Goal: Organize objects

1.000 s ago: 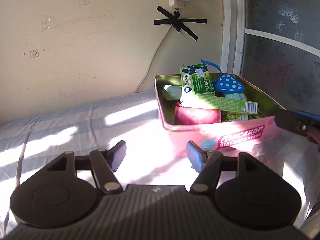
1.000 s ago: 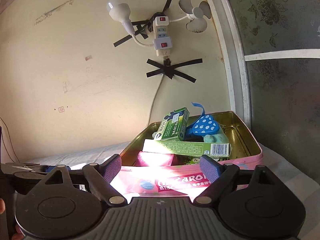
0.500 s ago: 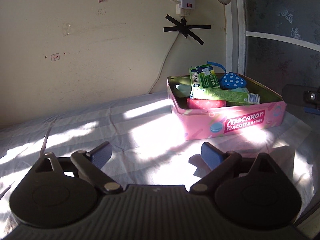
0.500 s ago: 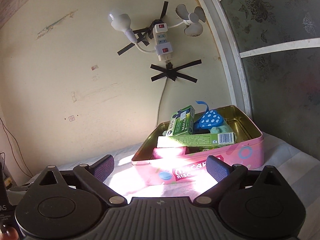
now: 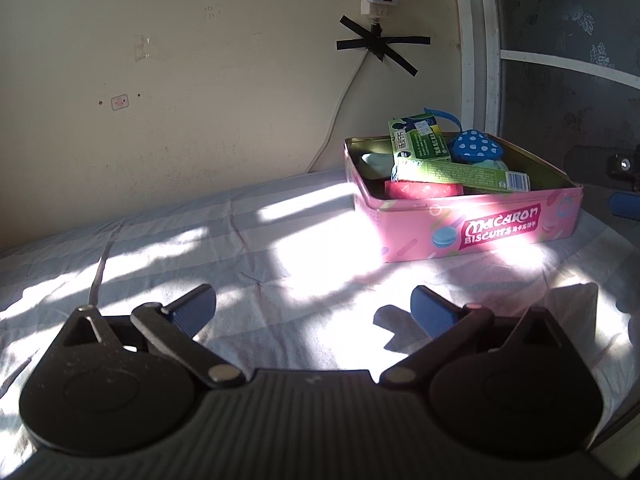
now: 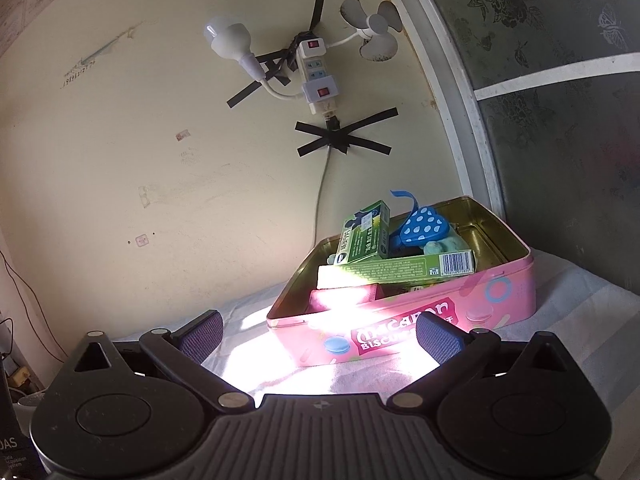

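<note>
Now both jaws have just opened wide, empty: right gripper [image 6: 318, 334] nearer the biscuit tin [image 6: 400, 330]; left gripper [image 5: 314, 312] well apart, tin far-right.

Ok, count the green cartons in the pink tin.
2, both in the pink tin: a long green carton lies flat across the pile, and a shorter green carton leans tilted on top, beside the blue spotted item. More may be hidden underneath.

Right tongs [image 5: 608, 184] cut off at frame edge; red box [image 5: 424, 190] half hidden.
</note>
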The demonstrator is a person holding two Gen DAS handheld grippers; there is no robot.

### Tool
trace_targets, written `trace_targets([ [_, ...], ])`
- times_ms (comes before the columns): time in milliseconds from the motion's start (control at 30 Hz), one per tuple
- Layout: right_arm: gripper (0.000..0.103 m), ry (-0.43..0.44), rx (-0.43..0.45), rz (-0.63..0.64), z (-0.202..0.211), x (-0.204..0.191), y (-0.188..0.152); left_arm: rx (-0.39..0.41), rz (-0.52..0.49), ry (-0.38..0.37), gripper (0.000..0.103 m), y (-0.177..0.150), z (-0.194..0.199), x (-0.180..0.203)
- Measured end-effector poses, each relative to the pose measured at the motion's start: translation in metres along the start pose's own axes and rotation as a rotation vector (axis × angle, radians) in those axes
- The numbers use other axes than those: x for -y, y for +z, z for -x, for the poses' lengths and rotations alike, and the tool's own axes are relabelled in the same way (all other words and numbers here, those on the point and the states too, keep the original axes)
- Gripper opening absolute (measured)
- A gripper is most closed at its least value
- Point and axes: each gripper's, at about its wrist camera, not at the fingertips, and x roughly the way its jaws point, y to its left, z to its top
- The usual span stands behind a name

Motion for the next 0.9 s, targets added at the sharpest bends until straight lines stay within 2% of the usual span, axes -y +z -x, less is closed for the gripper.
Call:
trace_targets([
  [233,0.098,0.001,-0.013,-0.039,-0.003,0.007,-0.001,-0.017,-0.002,0.003,0.103,-0.002,-0.001,0.001],
  [600,0.098,0.019,-0.010,-0.035,0.001,0.005,-0.002,-0.046,-0.020,-0.008,0.103,-0.007,-0.003,0.006],
  [900,0.098,0.024,-0.015,-0.037,0.000,0.007,-0.004,-0.082,-0.038,0.016,0.103,-0.011,-0.006,0.011],
])
